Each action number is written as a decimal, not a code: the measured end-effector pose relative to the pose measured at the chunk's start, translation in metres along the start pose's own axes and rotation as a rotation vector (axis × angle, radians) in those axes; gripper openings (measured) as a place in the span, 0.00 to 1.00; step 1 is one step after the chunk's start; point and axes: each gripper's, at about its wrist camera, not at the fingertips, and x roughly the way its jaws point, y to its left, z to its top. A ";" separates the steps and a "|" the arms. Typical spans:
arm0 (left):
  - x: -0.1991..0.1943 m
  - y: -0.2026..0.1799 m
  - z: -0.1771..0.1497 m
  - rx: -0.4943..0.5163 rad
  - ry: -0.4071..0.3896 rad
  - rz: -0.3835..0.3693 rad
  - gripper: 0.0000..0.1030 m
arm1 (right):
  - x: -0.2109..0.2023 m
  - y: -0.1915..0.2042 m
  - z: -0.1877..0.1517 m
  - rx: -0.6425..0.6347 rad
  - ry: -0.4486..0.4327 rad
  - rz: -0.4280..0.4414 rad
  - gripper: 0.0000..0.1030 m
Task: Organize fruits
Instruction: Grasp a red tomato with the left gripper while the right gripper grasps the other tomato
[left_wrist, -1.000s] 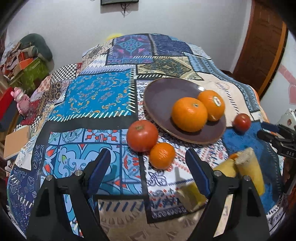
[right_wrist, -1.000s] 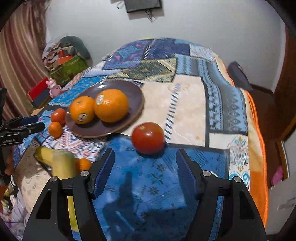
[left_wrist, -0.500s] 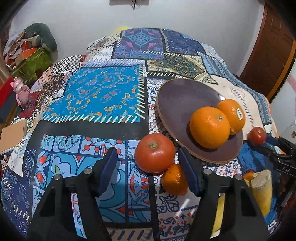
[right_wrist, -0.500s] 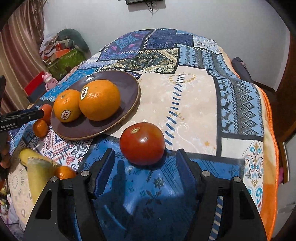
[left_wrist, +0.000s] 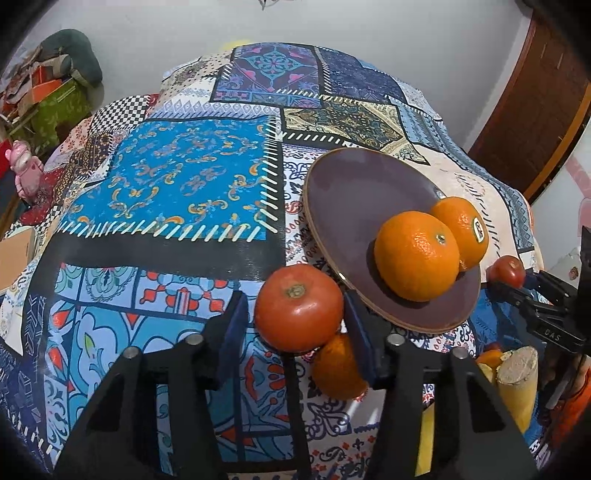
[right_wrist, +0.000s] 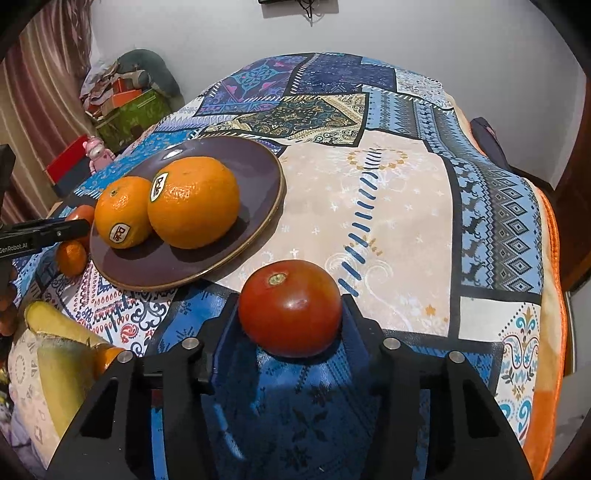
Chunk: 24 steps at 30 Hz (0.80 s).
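Patchwork cloth (left_wrist: 177, 192): plate (left_wrist: 343, 206) holds 2 oranges (left_wrist: 417, 254); each hand-held gripper (left_wrist: 293, 317) (right_wrist: 290, 314) straddles tomato (left_wrist: 299, 308) (right_wrist: 290, 306), clamping unclear.

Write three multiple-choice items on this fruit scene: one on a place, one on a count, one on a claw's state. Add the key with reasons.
1. Where do the oranges lie?
A. on the plate
B. on the cloth beside the banana
C. in the right claw

2. How many oranges are on the plate?
A. one
B. two
C. four

3. How does the left claw stand to its tomato?
A. shut and empty, far off
B. open, its fingers on either side of it
C. holding it high above the plate

Key: 1 A, both sit on the brown dish. 2 B, two are seen there in both views. 3 B, a blue pad shows on each side with a gap at the left pad.
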 end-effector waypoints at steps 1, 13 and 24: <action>0.000 -0.003 0.000 0.011 -0.002 0.009 0.46 | 0.000 0.000 0.000 0.001 -0.001 0.001 0.47; -0.009 -0.009 -0.003 0.050 -0.011 0.071 0.46 | -0.012 -0.002 0.004 0.027 -0.033 0.014 0.46; -0.027 -0.017 0.003 0.081 -0.045 0.066 0.46 | -0.028 0.005 0.023 0.009 -0.087 0.014 0.46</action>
